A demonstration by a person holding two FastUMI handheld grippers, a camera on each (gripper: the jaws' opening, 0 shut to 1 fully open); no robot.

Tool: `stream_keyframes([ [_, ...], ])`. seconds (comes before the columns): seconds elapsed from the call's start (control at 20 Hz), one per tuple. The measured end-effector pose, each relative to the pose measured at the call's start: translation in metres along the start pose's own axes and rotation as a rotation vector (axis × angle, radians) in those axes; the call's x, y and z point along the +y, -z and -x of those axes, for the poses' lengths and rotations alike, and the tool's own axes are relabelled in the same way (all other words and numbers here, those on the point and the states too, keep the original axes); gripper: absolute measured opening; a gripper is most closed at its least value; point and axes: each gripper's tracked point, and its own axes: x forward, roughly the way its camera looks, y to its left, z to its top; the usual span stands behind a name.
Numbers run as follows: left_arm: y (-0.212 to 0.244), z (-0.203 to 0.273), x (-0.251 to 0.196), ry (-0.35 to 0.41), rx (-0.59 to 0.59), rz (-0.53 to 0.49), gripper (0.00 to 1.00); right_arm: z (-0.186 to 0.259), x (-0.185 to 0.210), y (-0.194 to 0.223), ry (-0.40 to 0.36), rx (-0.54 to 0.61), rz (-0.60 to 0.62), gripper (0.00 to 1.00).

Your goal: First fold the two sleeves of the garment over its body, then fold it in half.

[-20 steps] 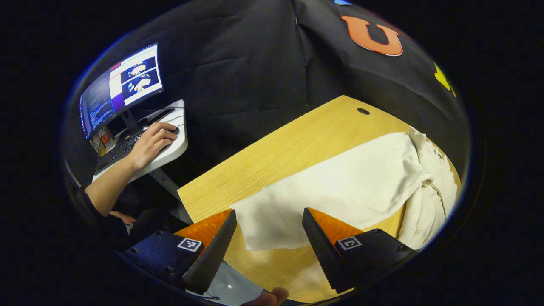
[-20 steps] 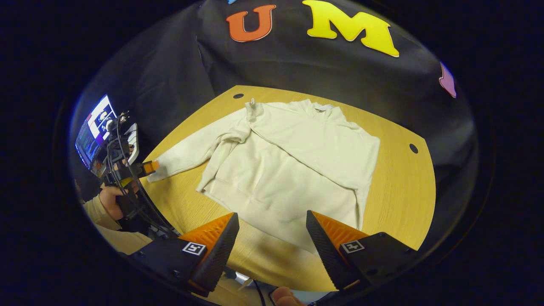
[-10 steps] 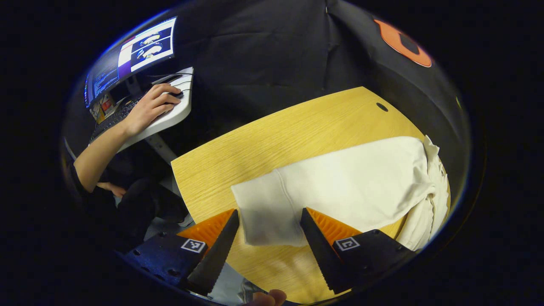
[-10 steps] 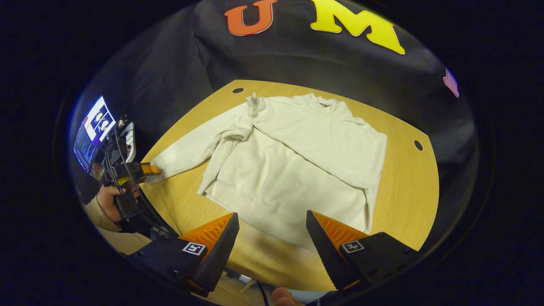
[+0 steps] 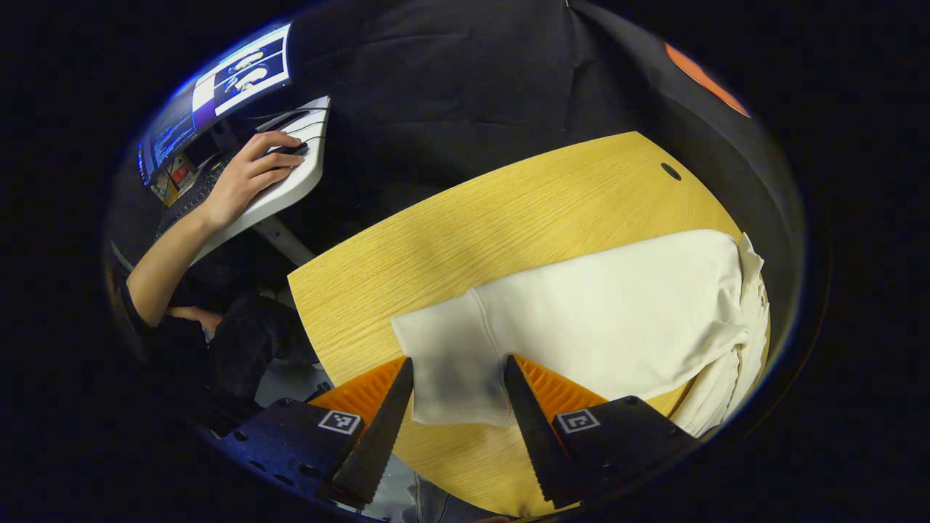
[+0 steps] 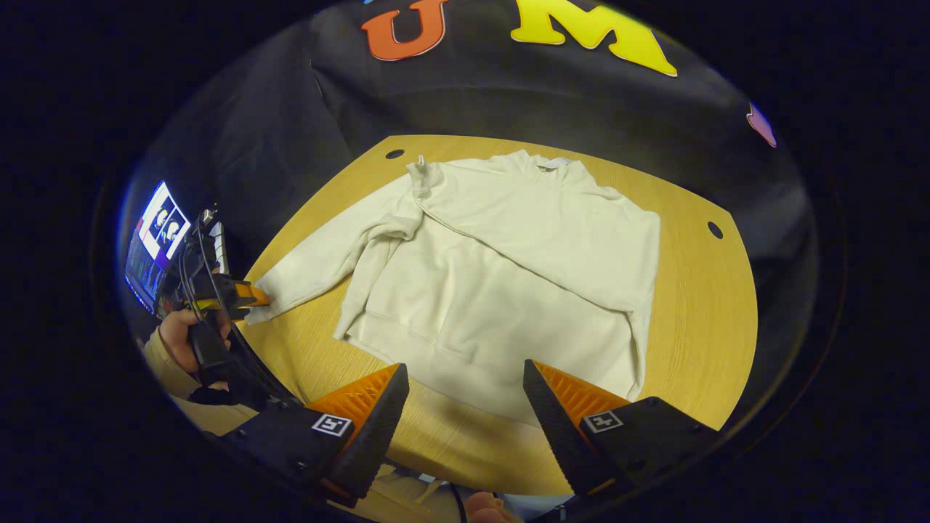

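Note:
A cream sweatshirt (image 6: 501, 276) lies flat on the wooden table (image 6: 705, 319). One sleeve (image 6: 538, 247) is folded across its body. The other sleeve (image 5: 610, 312) stretches out sideways, and its cuff (image 5: 450, 363) lies between the fingers of my left gripper (image 5: 458, 359), which is open and straddles it low over the table. The right gripper view shows that left gripper (image 6: 251, 296) at the sleeve's end. My right gripper (image 6: 465, 365) is open above the table's near edge, just short of the sweatshirt's hem (image 6: 465, 363), and holds nothing.
Beside the table stands a small white desk (image 5: 298, 181) with a monitor (image 5: 218, 80) and keyboard; another person's hand (image 5: 247, 174) rests on a mouse there. The tabletop has round cable holes (image 6: 715, 229) near its far corners. Black cloth walls close the back.
My left gripper has moved forward and lower so the cuff now sits between its fingers, which have narrowed slightly. The right gripper has shifted only a little.

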Motion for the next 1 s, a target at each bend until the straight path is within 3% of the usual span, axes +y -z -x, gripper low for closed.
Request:
stream_keyframes([
  [0.25, -0.004, 0.000, -0.006, 0.036, -0.016, -0.017, 0.57, 0.000, -0.015, 0.009, 0.008, 0.020, -0.042, 0.99],
  [0.4, -0.006, -0.002, -0.015, 0.069, -0.026, -0.026, 0.47, 0.004, -0.027, 0.009, 0.010, 0.004, -0.072, 0.99],
  [0.5, -0.008, -0.002, -0.018, 0.079, -0.036, -0.054, 0.27, 0.008, -0.036, 0.010, 0.014, -0.008, -0.090, 0.99],
  [0.75, -0.014, 0.002, -0.019, 0.057, -0.044, -0.072, 0.09, 0.019, -0.057, 0.016, 0.020, -0.039, -0.118, 0.99],
  [0.85, -0.023, 0.013, -0.021, 0.041, -0.062, -0.108, 0.06, 0.024, -0.065, 0.018, 0.018, -0.056, -0.125, 0.99],
  [1.0, -0.041, 0.039, -0.037, 0.077, -0.102, -0.121, 0.05, 0.028, -0.081, 0.025, 0.022, -0.069, -0.123, 0.96],
])
